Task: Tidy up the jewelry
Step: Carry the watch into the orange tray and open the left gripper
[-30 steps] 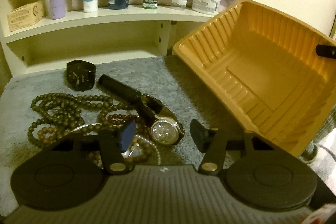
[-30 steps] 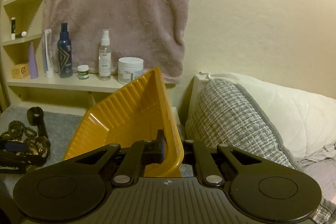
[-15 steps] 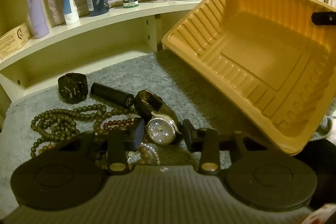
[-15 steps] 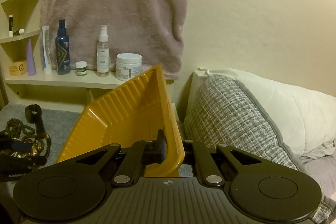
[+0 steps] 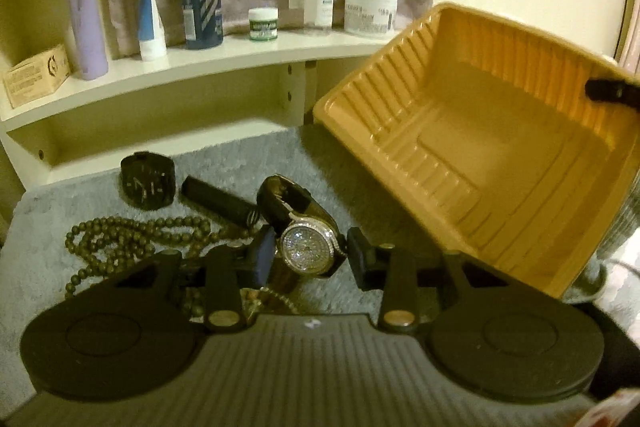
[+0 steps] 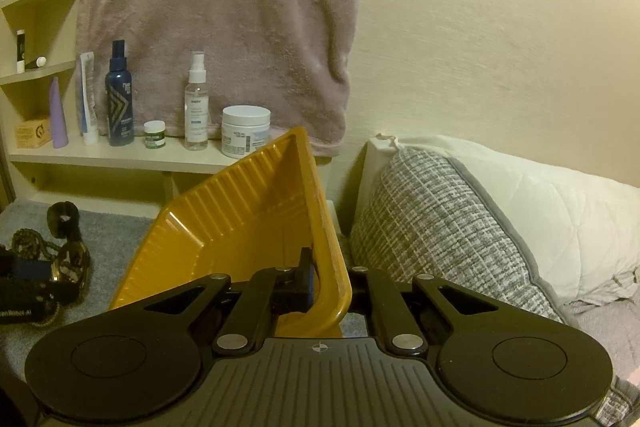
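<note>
We see the left gripper (image 5: 311,254) with its jaws partly closed around the glittering watch (image 5: 308,249); they have just been closing, and the watch face now sits squarely between the two fingertips. The blue-padded fingertip looks to be touching the watch case on one side, while a thin gap seems to remain on the other, so we cannot tell for sure whether the watch is firmly pinched. Its dark strap arches up behind it, over the grey mat (image 5: 248,163). Just beside it on the mat lie a string of brown beads (image 5: 132,239), a black tube (image 5: 218,205) and a black watch (image 5: 148,179).

The right gripper (image 6: 330,285) has its jaws clamped together on the rim of the yellow tray (image 6: 256,211), holding it tilted steeply, with its open side turned toward the jewelry. In the left view the tray (image 5: 480,147) hangs near the glittering watch, with nothing in it.
</note>
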Motion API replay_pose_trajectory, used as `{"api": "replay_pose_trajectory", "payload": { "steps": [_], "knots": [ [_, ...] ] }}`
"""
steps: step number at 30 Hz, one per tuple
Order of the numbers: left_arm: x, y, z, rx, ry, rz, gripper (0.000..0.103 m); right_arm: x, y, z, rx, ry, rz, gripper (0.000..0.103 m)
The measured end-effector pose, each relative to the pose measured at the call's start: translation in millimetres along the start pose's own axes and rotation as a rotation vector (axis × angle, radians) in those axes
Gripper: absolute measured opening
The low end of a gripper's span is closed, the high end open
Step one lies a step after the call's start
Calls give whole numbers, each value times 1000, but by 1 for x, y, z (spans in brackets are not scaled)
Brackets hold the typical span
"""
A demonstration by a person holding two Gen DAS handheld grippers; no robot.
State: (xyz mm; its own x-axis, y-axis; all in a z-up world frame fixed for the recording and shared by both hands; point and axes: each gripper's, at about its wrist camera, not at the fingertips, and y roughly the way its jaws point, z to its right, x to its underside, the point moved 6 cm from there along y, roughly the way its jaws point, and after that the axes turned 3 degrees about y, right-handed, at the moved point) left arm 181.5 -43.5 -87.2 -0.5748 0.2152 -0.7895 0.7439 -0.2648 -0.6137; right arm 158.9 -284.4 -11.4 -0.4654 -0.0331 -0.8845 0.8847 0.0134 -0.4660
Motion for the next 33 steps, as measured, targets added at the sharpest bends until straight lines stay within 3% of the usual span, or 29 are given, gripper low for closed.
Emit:
{"api": "replay_pose_trajectory", "payload": {
  "steps": [9, 15, 21, 28, 33],
  "knots": [
    [-29, -8, 28, 116, -16, 62, 35, 1, 0, -1, -1, 2, 4, 6],
    [-30, 4, 55, 200, 3, 40, 35, 2, 0, 0, -2, 10, 0, 6],
    [-21, 11, 73, 236, 26, 7, 35, 2, 1, 0, -6, 14, 1, 6],
    [-21, 6, 77, 224, 47, 24, 36, 3, 0, -1, -7, 14, 2, 7],
    [-20, -9, 55, 143, 20, 49, 36, 4, 0, -1, -7, 24, -2, 7]
  ]
}}
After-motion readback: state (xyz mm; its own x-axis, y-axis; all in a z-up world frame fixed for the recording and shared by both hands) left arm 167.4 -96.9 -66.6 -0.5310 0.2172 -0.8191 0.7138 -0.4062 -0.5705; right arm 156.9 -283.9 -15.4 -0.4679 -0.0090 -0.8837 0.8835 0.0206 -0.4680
